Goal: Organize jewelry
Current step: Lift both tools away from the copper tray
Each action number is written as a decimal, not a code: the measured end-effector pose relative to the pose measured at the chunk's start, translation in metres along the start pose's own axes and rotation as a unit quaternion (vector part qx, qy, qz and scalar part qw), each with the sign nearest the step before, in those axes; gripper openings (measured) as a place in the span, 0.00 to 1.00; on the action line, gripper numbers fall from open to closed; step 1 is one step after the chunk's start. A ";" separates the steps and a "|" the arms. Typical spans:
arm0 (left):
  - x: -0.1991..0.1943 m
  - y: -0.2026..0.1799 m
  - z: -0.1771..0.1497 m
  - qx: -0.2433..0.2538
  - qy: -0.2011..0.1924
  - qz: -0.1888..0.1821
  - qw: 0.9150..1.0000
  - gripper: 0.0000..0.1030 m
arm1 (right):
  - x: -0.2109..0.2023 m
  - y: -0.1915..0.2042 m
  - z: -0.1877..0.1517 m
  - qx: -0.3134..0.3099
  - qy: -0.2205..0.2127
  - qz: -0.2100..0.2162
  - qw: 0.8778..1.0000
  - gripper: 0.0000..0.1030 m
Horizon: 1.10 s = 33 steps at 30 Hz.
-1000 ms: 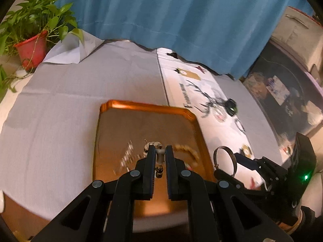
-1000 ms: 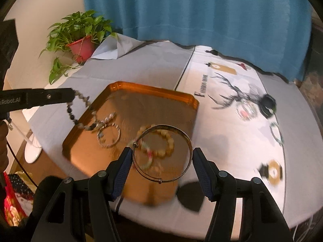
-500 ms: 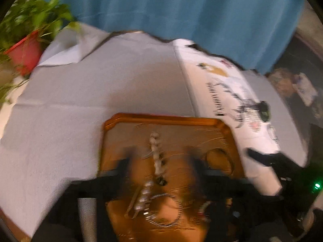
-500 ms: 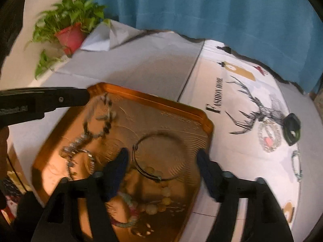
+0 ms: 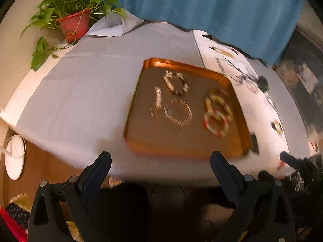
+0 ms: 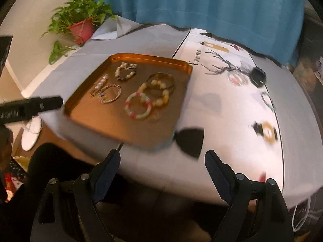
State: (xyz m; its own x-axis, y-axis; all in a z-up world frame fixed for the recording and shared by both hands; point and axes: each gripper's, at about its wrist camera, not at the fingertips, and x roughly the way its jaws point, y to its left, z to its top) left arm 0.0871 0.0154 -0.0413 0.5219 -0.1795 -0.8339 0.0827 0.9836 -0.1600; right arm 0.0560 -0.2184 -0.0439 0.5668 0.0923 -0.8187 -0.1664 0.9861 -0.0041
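We find both grippers, left [image 5: 160,158] and right [image 6: 162,157], with fingers spread and empty, at the table's [image 5: 84,92] near edge. The bracelets [image 6: 139,105] lie gathered in the tray [image 6: 129,130], presumably sorted. Only the right view clearly shows loose pieces [image 6: 269,132] at 3 o'clock.

Orange-brown rectangular metal tray [image 6: 129,129], beyond the tongs: glossy, raised rim bright with reflected light, floor duller. Beaded bracelets on it: cream-yellow round beads [image 6: 159,91], smooth and slightly shiny; pink-and-white bead ring [image 6: 137,107], matt. Thin bangle of ribbed metal [image 6: 110,93], glinting. Grey cloth table cover [image 5: 84,92], left of the tray: matt, creased. White printed mat [image 6: 232,109], right of the tray: smooth. Blue curtain [image 6: 201,4], far behind: matt fabric. Black tong fingers [image 6: 108,170]: matt plastic.
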 end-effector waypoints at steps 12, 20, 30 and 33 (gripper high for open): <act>-0.082 -0.033 -0.057 0.040 -0.053 0.005 0.998 0.95 | -0.097 0.024 -0.049 -0.007 -0.070 -0.024 0.997 0.84; -0.109 -0.042 -0.073 0.049 -0.072 0.006 0.996 0.95 | -0.125 0.029 -0.067 -0.006 -0.088 -0.029 0.996 0.84; -0.122 -0.045 -0.080 0.050 -0.082 0.005 0.995 0.95 | -0.138 0.035 -0.073 -0.010 -0.098 -0.030 0.995 0.84; -0.123 -0.045 -0.080 0.052 -0.082 0.005 0.995 0.95 | -0.139 0.034 -0.074 -0.008 -0.098 -0.032 0.995 0.84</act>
State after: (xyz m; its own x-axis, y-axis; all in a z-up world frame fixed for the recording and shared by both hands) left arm -0.0490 -0.0085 0.0262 0.6543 -0.1732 -0.7361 0.1599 0.9831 -0.0892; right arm -0.0887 -0.2078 0.0273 0.7226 0.0565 -0.6889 -0.1377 0.9884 -0.0635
